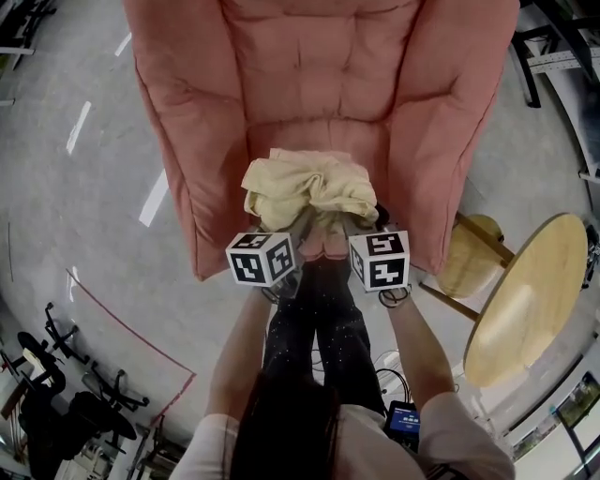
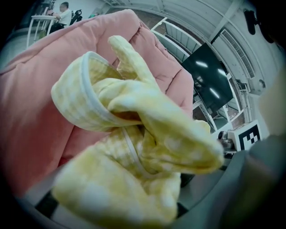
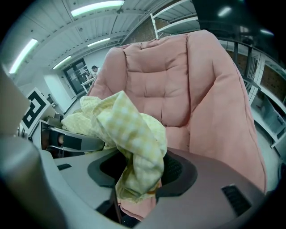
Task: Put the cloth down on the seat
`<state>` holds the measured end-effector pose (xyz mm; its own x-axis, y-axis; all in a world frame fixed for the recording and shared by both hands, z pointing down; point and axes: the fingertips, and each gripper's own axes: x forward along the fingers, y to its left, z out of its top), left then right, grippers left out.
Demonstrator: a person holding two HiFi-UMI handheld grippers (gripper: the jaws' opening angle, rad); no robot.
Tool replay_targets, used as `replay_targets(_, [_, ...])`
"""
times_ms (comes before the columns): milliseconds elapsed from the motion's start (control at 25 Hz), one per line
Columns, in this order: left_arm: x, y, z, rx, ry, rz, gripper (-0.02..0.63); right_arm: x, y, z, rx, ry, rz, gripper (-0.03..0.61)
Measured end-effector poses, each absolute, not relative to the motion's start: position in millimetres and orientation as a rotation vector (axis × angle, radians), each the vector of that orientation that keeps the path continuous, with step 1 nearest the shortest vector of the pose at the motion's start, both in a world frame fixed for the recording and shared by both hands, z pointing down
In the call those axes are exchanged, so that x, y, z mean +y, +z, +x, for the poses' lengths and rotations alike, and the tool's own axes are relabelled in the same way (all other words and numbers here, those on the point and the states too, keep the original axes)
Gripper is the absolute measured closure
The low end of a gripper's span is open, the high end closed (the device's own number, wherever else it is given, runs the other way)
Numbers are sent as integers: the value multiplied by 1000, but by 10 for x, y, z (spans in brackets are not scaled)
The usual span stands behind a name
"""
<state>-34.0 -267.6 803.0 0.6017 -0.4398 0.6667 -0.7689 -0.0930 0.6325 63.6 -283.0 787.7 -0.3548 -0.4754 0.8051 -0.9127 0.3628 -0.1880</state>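
A pale yellow checked cloth (image 1: 309, 192) hangs bunched between my two grippers, just above the front of the pink armchair's seat (image 1: 323, 131). My left gripper (image 1: 298, 227) and right gripper (image 1: 352, 227) stand side by side, both shut on the cloth's near edge. In the left gripper view the cloth (image 2: 147, 134) fills the frame and hides the jaws, with the pink cushion (image 2: 31, 112) behind it. The right gripper view has a fold of the cloth (image 3: 132, 134) clamped in my right gripper (image 3: 136, 181); the chair back (image 3: 161, 76) rises beyond.
The chair's padded arms (image 1: 169, 169) flank the seat. To the right stand a round wooden table (image 1: 525, 300) and a wooden stool (image 1: 473, 253). Exercise bikes (image 1: 47, 375) sit at the lower left on the grey floor. A person (image 2: 65, 13) sits far off.
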Motion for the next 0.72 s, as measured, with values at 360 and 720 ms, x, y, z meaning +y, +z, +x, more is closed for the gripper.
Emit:
replay_targets(360, [-2776,8590,-138,-985,374,1674,440,-2931,8386,838,-1930,857,1212,357])
replay_targets(720, [-2788,8957,-226,-978,404,1654,440,-2932,8749,759,-1895,904,1213,357])
